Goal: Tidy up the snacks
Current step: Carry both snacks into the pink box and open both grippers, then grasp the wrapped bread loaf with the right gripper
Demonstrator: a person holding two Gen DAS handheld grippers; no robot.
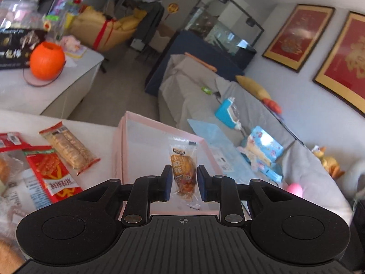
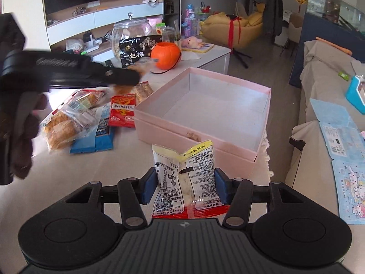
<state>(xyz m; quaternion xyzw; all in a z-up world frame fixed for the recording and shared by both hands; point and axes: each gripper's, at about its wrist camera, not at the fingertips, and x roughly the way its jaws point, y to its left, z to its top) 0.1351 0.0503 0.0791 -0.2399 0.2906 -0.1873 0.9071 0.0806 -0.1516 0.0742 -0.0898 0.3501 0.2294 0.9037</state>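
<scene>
The pink box (image 2: 205,123) looked like matt card, smooth inside. Left of it lay glossy, crinkled plastic snack wrappers (image 2: 75,118). Behind it, an orange pumpkin pail (image 2: 166,55) shone like smooth plastic beside a clear glass jar (image 2: 130,32).

Both the left gripper (image 1: 184,182) and right gripper (image 2: 186,186) are black, ribbed-bodied, with round silver pivot screws and blue pads (image 2: 149,188).
</scene>
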